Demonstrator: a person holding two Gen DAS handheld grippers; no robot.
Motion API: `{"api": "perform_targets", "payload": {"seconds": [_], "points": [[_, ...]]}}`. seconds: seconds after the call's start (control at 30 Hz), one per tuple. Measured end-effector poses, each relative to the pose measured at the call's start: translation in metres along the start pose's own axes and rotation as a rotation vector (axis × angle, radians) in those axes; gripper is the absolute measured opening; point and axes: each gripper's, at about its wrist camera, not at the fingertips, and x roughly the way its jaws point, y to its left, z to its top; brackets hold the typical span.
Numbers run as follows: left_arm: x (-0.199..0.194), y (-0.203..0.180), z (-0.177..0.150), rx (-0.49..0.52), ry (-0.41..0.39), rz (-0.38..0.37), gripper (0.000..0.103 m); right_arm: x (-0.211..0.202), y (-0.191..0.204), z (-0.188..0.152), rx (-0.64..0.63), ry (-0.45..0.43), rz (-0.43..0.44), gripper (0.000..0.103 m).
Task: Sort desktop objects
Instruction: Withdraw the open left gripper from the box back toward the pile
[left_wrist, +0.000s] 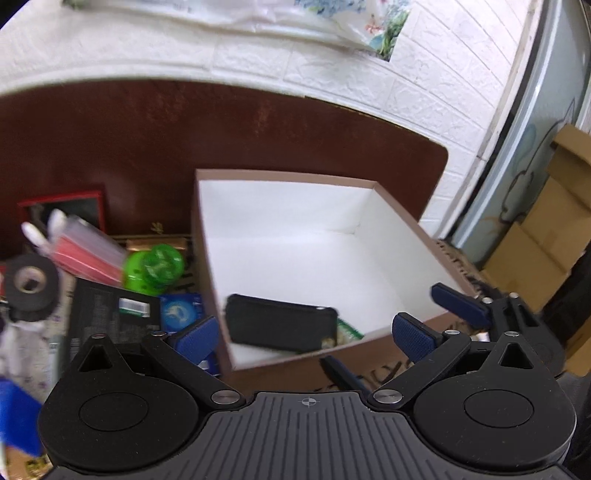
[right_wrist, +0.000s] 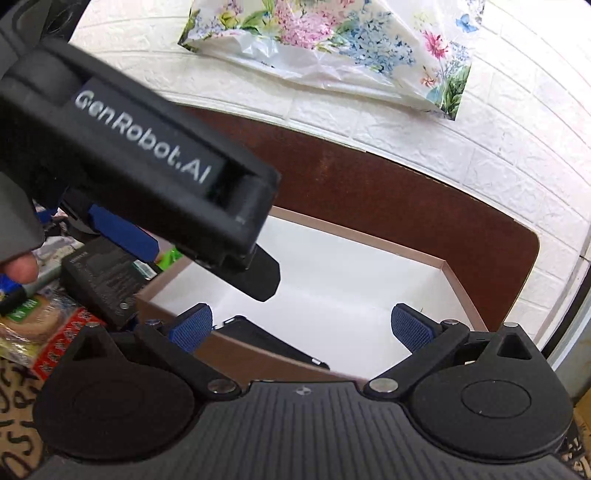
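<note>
A brown box with a white inside stands on the desk; a black pouch lies in its near corner. My left gripper is open and empty, hovering over the box's near edge. My right gripper is open and empty above the same box, and the pouch shows just below it. In the left wrist view the right gripper's blue fingertips show beside the box's right wall. The left gripper's body crosses the right wrist view at upper left.
Left of the box lie a green yo-yo, a black tape roll, a red pack, a black carton and a blue packet. A white brick wall and a flowered bag stand behind. Cardboard boxes stand at right.
</note>
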Motion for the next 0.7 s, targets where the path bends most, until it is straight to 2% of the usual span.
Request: {"api": "perform_targets", "payload": {"seconds": [0.13, 0.23, 0.47, 0.6, 0.7], "points": [[-0.02, -0.011, -0.014, 0.063, -0.019, 0.106, 0.103, -0.017, 0.0, 0.0, 0.054, -0.005, 0.025, 0.103], [-0.039, -0.018, -0.027, 0.093, -0.045, 0.141, 0.103, -0.032, 0.007, -0.004, 0.091, -0.013, 0.036, 0.103], [-0.073, -0.02, -0.066, 0.042, -0.036, 0.195, 0.103, -0.061, 0.024, -0.02, 0.199, -0.004, 0.084, 0.103], [-0.08, -0.014, -0.094, 0.015, 0.007, 0.221, 0.103, -0.075, 0.035, -0.036, 0.288, 0.014, 0.146, 0.103], [-0.084, -0.006, -0.113, -0.006, 0.037, 0.237, 0.103, -0.081, 0.047, -0.045, 0.294, 0.04, 0.17, 0.103]]}}
